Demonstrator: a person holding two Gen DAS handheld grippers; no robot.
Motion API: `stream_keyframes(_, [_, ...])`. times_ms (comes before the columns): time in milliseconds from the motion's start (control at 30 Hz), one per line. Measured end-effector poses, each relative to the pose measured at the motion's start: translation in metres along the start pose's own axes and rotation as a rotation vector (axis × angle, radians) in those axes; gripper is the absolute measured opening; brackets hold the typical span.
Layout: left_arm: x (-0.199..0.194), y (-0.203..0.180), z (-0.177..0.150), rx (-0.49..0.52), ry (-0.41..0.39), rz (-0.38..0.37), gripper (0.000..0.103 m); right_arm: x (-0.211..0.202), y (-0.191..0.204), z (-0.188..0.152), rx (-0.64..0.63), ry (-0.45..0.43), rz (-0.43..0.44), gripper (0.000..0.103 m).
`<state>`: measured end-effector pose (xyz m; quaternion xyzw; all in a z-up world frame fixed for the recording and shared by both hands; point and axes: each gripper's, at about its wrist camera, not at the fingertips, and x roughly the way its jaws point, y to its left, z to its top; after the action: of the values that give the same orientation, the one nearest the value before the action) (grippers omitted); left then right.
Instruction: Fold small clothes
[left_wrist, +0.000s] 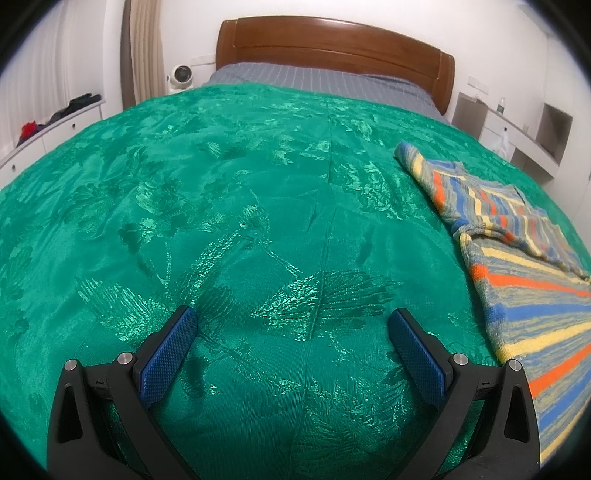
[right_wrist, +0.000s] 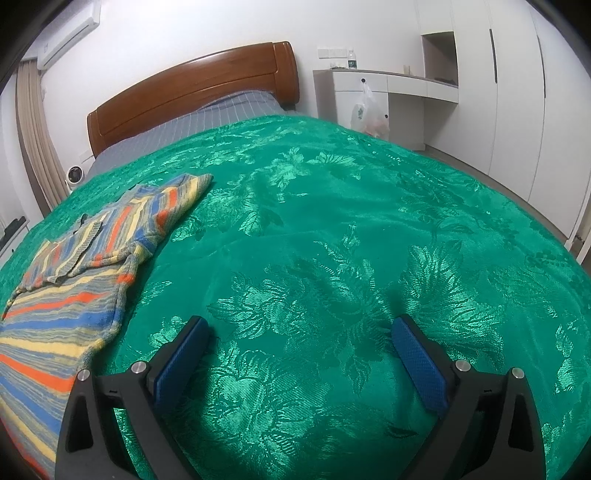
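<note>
A small striped knit garment, in blue, orange, yellow and grey, lies flat on the green bedspread. In the left wrist view it fills the right side, with one sleeve folded across its chest. My left gripper hovers over bare bedspread to the garment's left, open and holding nothing. In the right wrist view the same garment lies at the left, one sleeve stretched toward the headboard. My right gripper stands open above bare bedspread to the garment's right, its blue pads wide apart.
A wooden headboard and a grey striped sheet close the far end of the bed. A white dresser with dark clothes stands at the left wall, near a small fan. White desk, hanging plastic bag and wardrobes at right.
</note>
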<state>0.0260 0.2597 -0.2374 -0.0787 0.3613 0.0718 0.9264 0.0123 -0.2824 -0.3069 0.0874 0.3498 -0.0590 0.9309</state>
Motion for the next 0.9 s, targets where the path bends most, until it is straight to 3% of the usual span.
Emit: stream_keyframes(900, [-0.0021, 0.0032, 0.0004, -0.019, -0.016, -0.025, 0.102, 0.0024, 0.0032, -0.0006, -0.014, 0.004, -0.019, 0.098])
